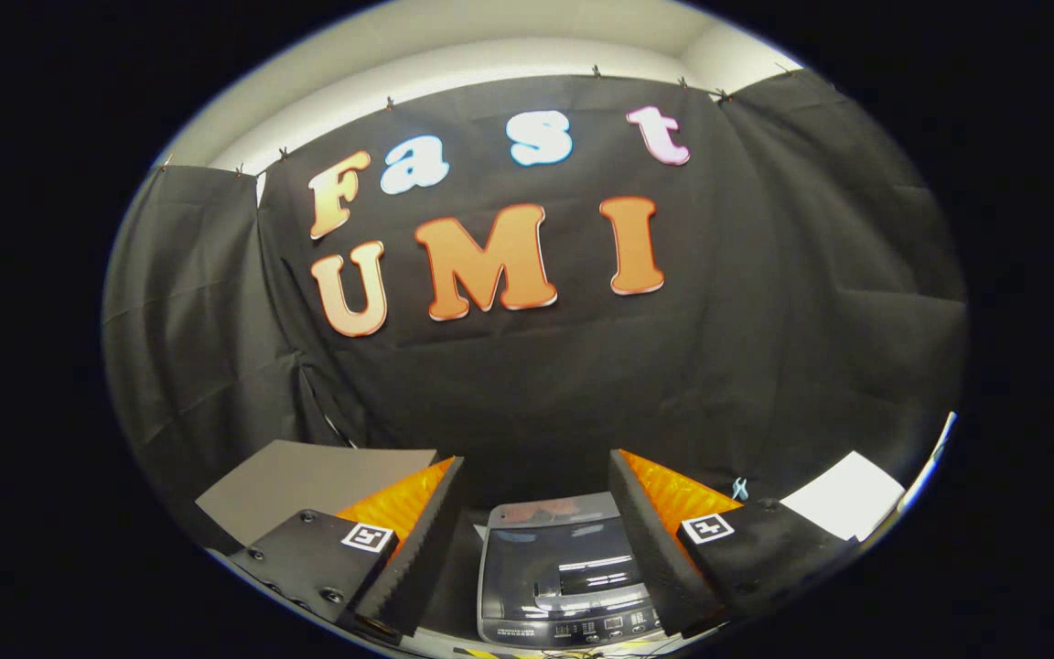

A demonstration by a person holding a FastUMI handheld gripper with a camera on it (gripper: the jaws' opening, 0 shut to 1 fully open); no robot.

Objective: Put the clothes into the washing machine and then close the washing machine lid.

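The washing machine is a small grey top-loader that I see from above, low down between my two fingers. Its dark glossy lid lies flat and shut, reflecting ceiling lights, with a control strip along the near edge. My gripper stands open well above the machine, fingers spread wide with nothing between them. The fingertips reach up against the black cloth wall behind the machine.
A grey board lies to the left of the machine beyond the left finger. A white sheet lies to the right past the right finger. The black cloth wall stands close behind the machine.
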